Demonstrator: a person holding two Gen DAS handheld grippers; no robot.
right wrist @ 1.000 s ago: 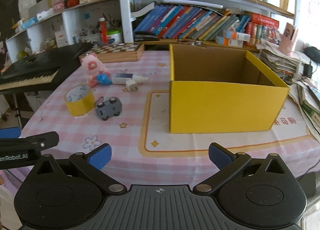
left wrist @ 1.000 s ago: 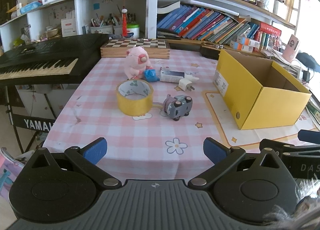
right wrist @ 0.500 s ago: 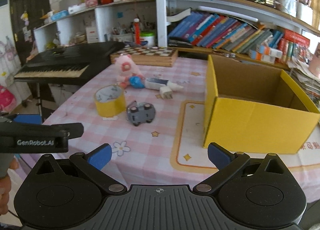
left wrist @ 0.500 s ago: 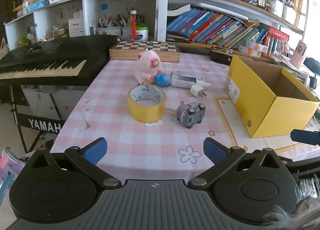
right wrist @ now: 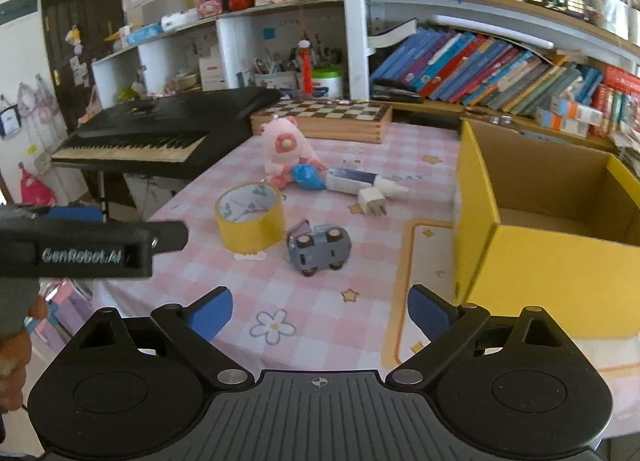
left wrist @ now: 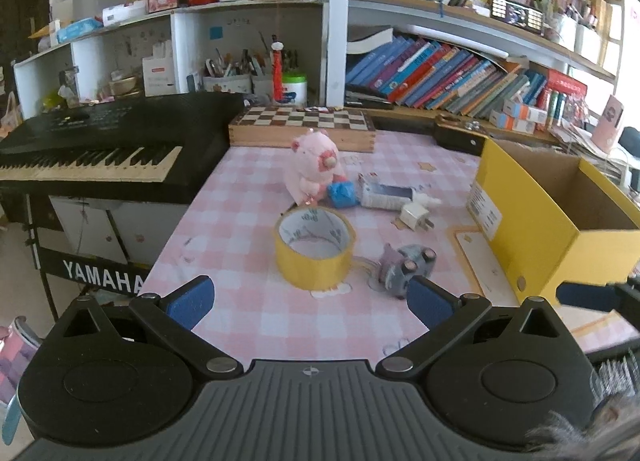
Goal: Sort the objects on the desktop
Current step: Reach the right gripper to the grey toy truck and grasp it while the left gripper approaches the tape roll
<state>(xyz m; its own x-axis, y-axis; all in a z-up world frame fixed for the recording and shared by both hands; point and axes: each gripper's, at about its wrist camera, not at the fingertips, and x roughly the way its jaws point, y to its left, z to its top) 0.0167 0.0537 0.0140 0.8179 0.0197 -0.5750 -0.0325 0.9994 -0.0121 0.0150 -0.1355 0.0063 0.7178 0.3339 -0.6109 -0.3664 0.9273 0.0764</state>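
Two tools are in our hands, both spread wide and holding nothing: the left tool (left wrist: 310,299) and the right tool (right wrist: 320,311), each above the near edge of the table (right wrist: 320,301). The yellow tape roll (left wrist: 315,248) sits at 12 o'clock from the left tool, with the grey toy car (left wrist: 404,267) on its side just beside it at 3 o'clock. Behind the roll we see the pink plush (left wrist: 316,167), a blue pouch (left wrist: 341,195), a white tube (left wrist: 386,197) and a white plug (left wrist: 416,217). The yellow box (right wrist: 560,221) stands open at 2 o'clock from the right tool.
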